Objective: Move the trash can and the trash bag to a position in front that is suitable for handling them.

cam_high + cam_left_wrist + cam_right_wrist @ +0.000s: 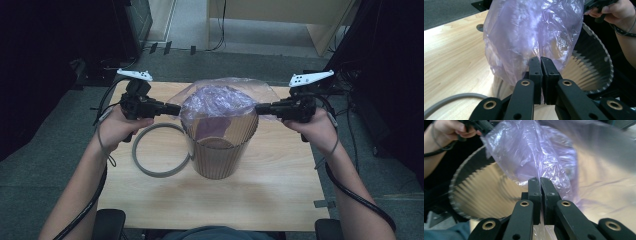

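A: Left tongs (176, 109) at centre left of the high view?

B: Clenched on the left edge of the thin purple bag (218, 101), film pinched between the pads. Same seen in the left gripper view: tongs (540, 58) pressed together at lower centre, bag (531, 32) billowing above.

A: Right tongs (259, 108)?

B: Likewise clamped on the bag's right edge, centre right of the high view. In the right gripper view, tongs (540, 179) closed at lower centre with the film (534, 150) caught between.

A: Bag's position?

B: Stretched between both tongs at frame centre, directly over the open mouth of the ribbed bin (220, 152), partly hanging inside.

A: Bin itself?

B: Upright on the wooden surface (280, 180), middle of the frame. Grey ring (145, 167) flat on the surface just left of the bin, touching or nearly so.
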Action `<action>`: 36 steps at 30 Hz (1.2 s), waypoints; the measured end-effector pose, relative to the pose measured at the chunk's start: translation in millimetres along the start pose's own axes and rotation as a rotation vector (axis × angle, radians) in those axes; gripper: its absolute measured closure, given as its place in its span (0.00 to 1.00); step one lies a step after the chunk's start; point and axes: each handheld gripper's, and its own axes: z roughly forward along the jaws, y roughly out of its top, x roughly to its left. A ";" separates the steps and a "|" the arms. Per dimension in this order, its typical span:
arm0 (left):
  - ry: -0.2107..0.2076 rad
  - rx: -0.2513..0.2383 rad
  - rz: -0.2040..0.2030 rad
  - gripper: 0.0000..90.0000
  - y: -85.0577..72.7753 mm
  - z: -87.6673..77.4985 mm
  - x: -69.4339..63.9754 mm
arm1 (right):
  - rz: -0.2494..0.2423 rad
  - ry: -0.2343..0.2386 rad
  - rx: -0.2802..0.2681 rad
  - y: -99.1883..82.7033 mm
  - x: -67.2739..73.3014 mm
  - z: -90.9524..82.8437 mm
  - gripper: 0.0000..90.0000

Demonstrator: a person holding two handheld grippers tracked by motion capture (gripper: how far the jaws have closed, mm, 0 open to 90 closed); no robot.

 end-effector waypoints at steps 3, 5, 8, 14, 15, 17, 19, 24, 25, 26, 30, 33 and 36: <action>-0.006 0.003 -0.002 0.97 -6.1 -2.3 -3.6 | -0.008 0.017 0.002 -2.7 7.3 -2.9 0.98; -0.013 0.003 -0.003 0.98 -8.2 -3.0 -4.4 | -0.006 0.024 0.002 -4.0 10.2 -4.0 0.98; -0.026 0.000 -0.010 0.98 -15.3 -4.8 -7.9 | -0.005 0.048 0.006 -10.0 20.3 -7.7 0.98; -0.073 -0.012 -0.012 0.98 -21.5 -10.1 -14.6 | -0.005 0.093 0.015 -16.3 34.9 -10.1 0.99; -0.073 -0.012 -0.012 0.98 -21.5 -10.1 -14.6 | -0.009 0.098 0.019 -17.2 37.5 -9.8 1.00; -0.066 -0.007 -0.005 0.98 -23.7 -12.1 -17.6 | -0.016 0.102 0.023 -18.2 39.8 -9.2 1.00; -0.051 0.000 -0.001 0.98 -25.8 -13.8 -18.8 | -0.027 0.108 0.034 -20.5 44.0 -7.9 1.00; 0.006 -0.013 0.028 0.80 -23.2 -15.7 -22.0 | -0.065 0.085 0.016 -23.3 45.7 -7.8 0.85; 0.006 -0.013 0.028 0.73 -23.2 -15.7 -22.0 | -0.065 0.085 0.016 -23.3 45.7 -7.8 0.85; 0.038 -0.026 0.064 0.73 -20.2 -15.5 -26.0 | -0.072 0.074 0.001 -22.0 45.5 -9.3 0.79; 0.035 -0.056 0.102 0.56 -5.2 -11.8 -37.1 | -0.110 0.038 -0.068 -11.6 44.7 -17.1 0.64; 0.030 -0.039 0.090 0.48 1.4 -1.0 -38.4 | -0.143 0.015 -0.093 -7.1 44.7 -15.9 0.56; 0.024 -0.024 0.082 0.43 5.3 12.2 -38.0 | -0.151 0.006 -0.101 -4.8 43.9 -9.3 0.50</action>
